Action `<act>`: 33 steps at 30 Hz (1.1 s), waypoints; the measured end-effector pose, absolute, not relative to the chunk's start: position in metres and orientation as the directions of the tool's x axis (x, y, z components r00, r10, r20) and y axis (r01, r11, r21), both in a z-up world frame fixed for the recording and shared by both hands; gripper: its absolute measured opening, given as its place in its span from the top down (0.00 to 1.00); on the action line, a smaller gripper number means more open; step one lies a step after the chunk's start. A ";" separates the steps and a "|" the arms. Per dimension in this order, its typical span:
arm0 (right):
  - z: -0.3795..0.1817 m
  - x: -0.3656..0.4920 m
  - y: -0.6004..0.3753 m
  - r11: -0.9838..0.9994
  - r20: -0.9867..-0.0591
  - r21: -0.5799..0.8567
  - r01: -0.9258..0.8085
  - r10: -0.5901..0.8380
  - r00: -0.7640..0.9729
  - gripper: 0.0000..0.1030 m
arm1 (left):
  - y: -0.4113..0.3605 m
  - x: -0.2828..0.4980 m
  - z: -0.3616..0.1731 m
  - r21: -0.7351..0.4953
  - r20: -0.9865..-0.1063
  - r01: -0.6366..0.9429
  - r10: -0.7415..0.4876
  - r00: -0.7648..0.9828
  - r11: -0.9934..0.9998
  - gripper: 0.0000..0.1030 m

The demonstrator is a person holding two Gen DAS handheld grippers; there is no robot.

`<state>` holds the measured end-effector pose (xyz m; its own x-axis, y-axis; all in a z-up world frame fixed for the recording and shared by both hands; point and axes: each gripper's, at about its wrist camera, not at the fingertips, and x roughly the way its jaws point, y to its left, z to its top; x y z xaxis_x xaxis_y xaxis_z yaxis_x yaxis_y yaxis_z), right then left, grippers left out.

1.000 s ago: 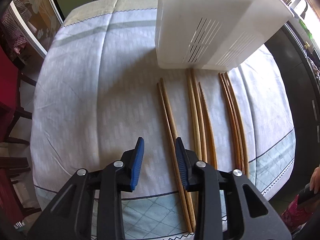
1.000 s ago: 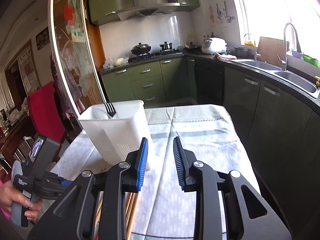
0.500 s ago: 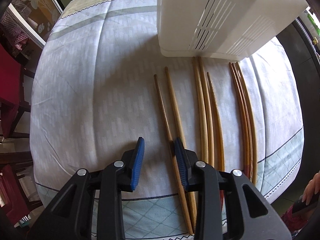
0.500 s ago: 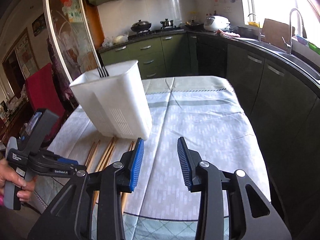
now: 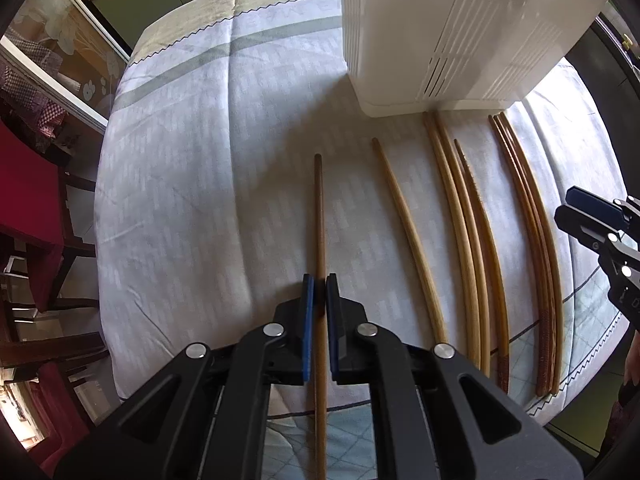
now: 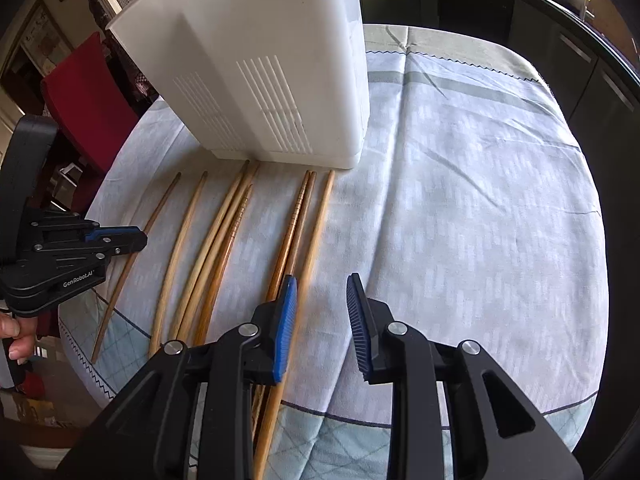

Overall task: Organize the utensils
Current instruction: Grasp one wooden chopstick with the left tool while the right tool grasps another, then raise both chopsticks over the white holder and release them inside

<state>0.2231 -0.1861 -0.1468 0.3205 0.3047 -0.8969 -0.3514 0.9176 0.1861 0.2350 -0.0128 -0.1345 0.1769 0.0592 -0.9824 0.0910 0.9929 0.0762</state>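
Table (image 6: pixel 460 208) covered by a pale grey-white tablecloth (image 5: pixel 192 168): grey stripe and zigzag line near the far end, light blue diamond-pattern border at the near edge. Cloth lightly creased.

On the cloth:
- white plastic utensil holder (image 6: pixel 272 80), upright, slotted sides, at the far end of the chopstick row
- wooden chopsticks (image 5: pixel 468 232) lying roughly parallel, tips toward the holder: one dark single (image 5: pixel 319 216) leftmost, one pale single (image 5: pixel 408 232) just beside it, a group of three in the middle, a group of three darker ones (image 5: pixel 532 232) rightmost. Thick ends reach the near border.
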 end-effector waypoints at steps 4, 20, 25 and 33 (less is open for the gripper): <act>-0.154 0.226 -0.179 0.926 -0.913 0.142 -0.350 0.259 0.314 0.77 | -0.021 0.234 -0.135 0.090 -0.981 0.102 0.070 0.181 0.991 0.94; -0.163 0.227 -0.135 0.923 -0.925 0.033 -0.383 0.173 0.337 0.92 | -0.010 0.231 -0.131 0.114 -0.976 0.112 0.090 0.201 0.987 0.83; -0.153 0.226 -0.144 0.926 -0.909 0.099 -0.363 0.233 0.345 0.93 | -0.016 0.228 -0.131 0.078 -0.979 0.120 0.053 0.196 0.990 0.94; -0.100 0.207 -0.177 0.912 -0.824 0.210 -0.353 0.360 0.439 0.93 | -0.014 0.216 -0.107 0.054 -0.968 0.122 0.022 0.249 0.991 0.94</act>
